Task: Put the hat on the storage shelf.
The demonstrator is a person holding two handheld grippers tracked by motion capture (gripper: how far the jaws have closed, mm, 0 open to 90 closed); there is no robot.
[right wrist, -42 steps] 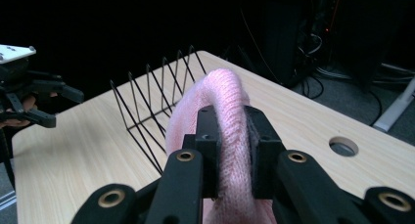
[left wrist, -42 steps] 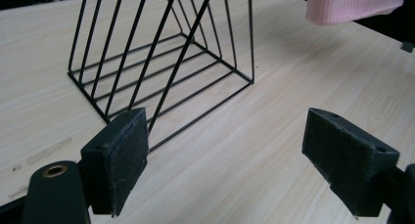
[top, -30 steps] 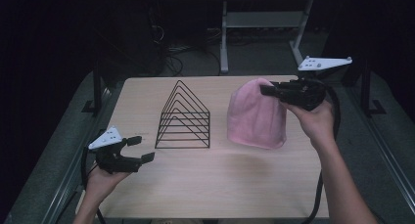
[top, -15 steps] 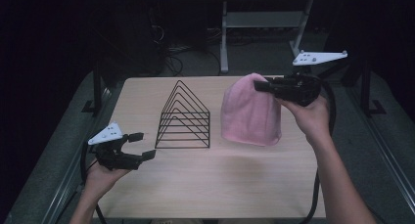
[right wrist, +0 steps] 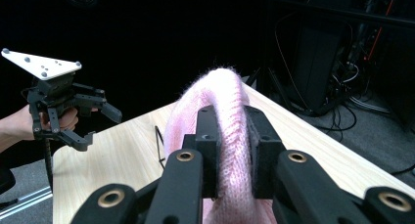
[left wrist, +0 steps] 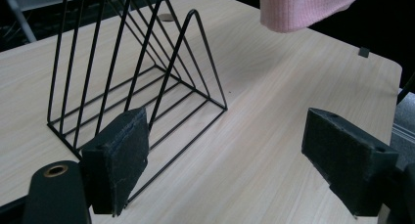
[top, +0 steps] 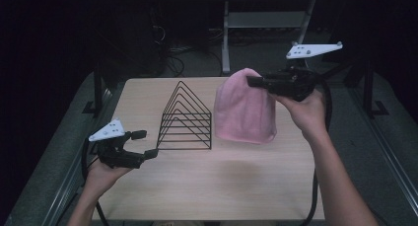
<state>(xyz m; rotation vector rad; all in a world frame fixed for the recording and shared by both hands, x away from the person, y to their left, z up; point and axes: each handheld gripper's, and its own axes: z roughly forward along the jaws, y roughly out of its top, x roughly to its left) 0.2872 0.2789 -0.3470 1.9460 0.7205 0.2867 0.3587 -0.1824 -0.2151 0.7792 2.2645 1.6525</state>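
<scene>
High view: right gripper (top: 257, 81) clamps the top of a pink knit hat (top: 245, 109), which hangs above the table (top: 222, 186) just right of a black wire rack (top: 186, 118) — rack slots hold nothing. Left gripper (top: 143, 143) sits near the table's left edge, jaws apart.

Left gripper view: pads (left wrist: 120, 153) spread wide over bare wood; rack (left wrist: 132, 77) just ahead, hat hem (left wrist: 306, 9) at top.

Right gripper view: jaws pressed on a fold of hat (right wrist: 230, 131) — left gripper (right wrist: 100, 123) beyond, parted.
</scene>
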